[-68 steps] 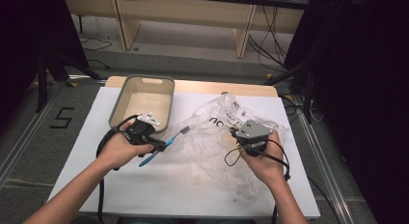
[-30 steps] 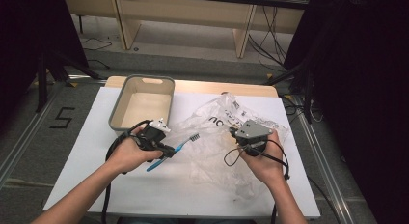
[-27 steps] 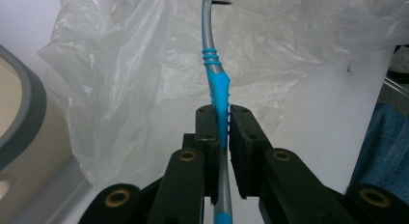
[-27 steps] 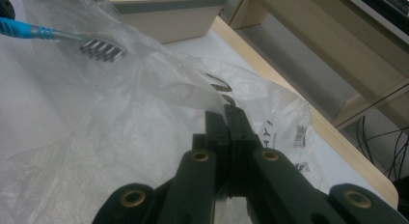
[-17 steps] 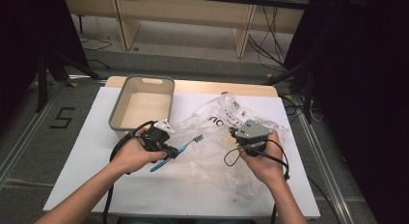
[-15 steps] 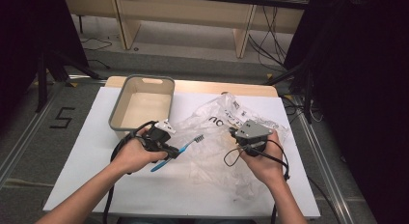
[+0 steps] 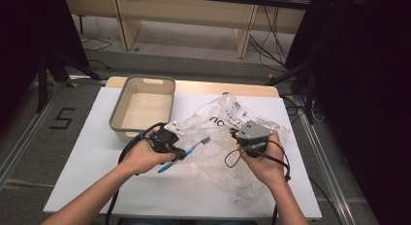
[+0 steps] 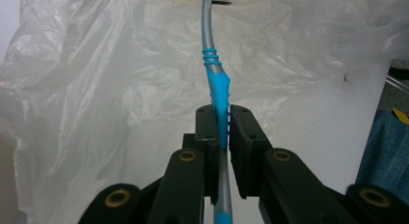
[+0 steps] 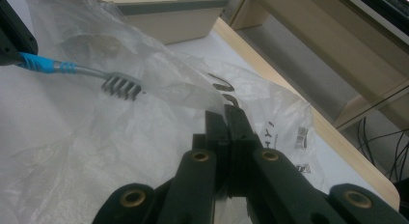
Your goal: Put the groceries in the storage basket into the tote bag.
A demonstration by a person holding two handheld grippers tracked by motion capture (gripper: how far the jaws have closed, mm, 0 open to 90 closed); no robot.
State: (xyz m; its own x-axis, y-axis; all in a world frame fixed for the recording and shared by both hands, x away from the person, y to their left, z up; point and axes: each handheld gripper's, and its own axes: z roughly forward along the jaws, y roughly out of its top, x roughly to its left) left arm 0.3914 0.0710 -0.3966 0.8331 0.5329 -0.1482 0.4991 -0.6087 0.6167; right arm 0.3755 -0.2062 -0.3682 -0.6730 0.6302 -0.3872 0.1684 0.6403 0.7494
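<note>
- The left tool (image 7: 180, 152) is clamping the blue-and-grey plastic toothbrush (image 7: 184, 153) by its handle, bristles hovering over the crumpled clear plastic bag (image 7: 218, 137) on the white worktop (image 7: 87, 162).
- The right tool (image 9: 225, 119) is pinching a fold of the bag, jaws closed on the film.
- Judging the step as bagging: the right should be lifting the mouth open while the brush is entering head first.
- Compared with earlier, the brush is sitting farther from the beige plastic bin (image 7: 143, 106), nearer the right tool.
</note>
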